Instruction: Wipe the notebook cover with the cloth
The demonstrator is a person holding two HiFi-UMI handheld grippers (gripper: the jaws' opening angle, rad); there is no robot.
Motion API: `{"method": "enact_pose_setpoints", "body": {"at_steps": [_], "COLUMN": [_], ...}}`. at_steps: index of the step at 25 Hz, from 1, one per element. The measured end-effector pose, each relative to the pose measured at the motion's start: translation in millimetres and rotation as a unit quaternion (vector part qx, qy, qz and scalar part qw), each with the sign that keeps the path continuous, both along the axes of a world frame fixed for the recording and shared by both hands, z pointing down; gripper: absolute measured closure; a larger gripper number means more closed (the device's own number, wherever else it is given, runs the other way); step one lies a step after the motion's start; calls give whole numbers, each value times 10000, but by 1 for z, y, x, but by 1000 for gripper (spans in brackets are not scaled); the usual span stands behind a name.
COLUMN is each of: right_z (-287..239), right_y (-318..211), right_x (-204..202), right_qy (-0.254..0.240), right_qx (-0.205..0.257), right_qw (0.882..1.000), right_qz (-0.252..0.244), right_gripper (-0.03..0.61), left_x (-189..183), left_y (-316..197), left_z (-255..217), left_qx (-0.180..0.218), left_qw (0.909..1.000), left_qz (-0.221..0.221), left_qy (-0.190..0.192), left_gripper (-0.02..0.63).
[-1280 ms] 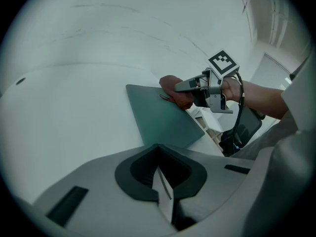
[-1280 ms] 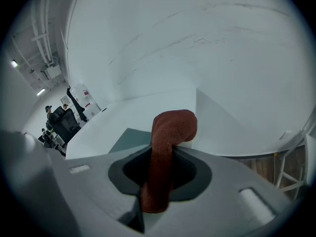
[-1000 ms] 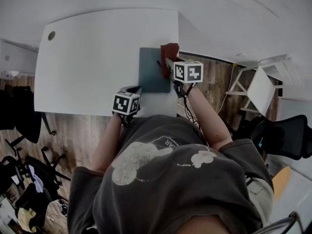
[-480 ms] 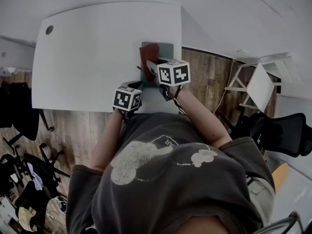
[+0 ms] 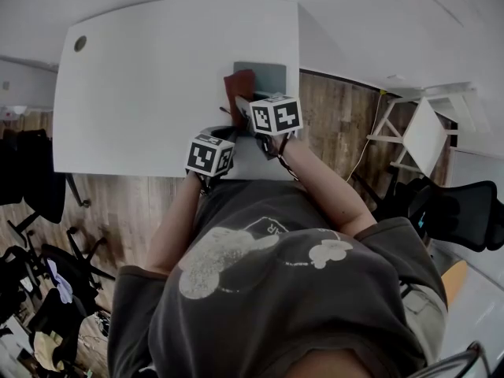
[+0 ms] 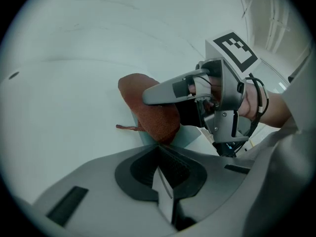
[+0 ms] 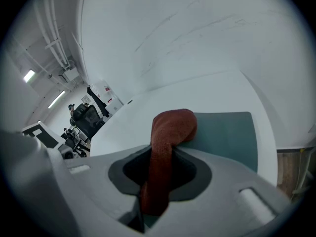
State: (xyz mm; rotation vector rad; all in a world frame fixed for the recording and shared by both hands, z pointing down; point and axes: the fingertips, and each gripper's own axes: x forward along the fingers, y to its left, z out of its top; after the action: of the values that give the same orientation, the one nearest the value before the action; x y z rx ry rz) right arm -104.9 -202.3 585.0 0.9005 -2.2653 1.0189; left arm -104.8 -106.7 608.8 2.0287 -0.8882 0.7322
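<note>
**Cloth (image 7: 170, 127) on notebook (image 7: 227, 132) cover**

Left gripper (image 6: 163, 172), jaws together, sits at the teal notebook's near edge. Right gripper (image 7: 157, 154) clamps the red-brown cloth, draped on the cover's left side, by the white desk's (image 5: 157, 77) right edge.

one table (image 5: 157, 77), one notebook (image 5: 269, 77), one cloth (image 5: 239, 87), two claws (image 5: 224, 135) (image 5: 239, 105)

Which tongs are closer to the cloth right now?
Right. The right tongs are clamped on the cloth, which drapes onto the notebook; the left tongs sit just short of it, pinching the notebook's near edge.
</note>
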Motion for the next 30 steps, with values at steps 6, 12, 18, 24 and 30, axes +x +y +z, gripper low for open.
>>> {"method": "enact_pose_setpoints", "body": {"at_steps": [6, 12, 18, 24, 30], "right_z": [3, 3, 3, 5, 5], "right_y": [-2, -4, -6, -6, -5], "right_x": [11, 27, 44, 62, 81], "right_qy": [50, 92, 100, 73, 21], "right_qx": [61, 73, 87, 84, 89], "right_qw": [9999, 9997, 9991, 9984, 9975], "right_qz": [78, 227, 397, 547, 707], "right_gripper": [494, 494, 494, 494, 494], "left_x": [-1, -1, -1, 0, 1], "left_y": [0, 1, 1, 1, 2], "left_z": [-1, 0, -1, -1, -2], "left_qx": [-3, 83, 40, 61, 198], "left_qw": [10000, 10000, 10000, 9999, 9996], "left_qz": [-15, -11, -66, -91, -185], "left_qy": [20, -31, 17, 8, -31], "left_gripper": [620, 620, 620, 620, 620]}}
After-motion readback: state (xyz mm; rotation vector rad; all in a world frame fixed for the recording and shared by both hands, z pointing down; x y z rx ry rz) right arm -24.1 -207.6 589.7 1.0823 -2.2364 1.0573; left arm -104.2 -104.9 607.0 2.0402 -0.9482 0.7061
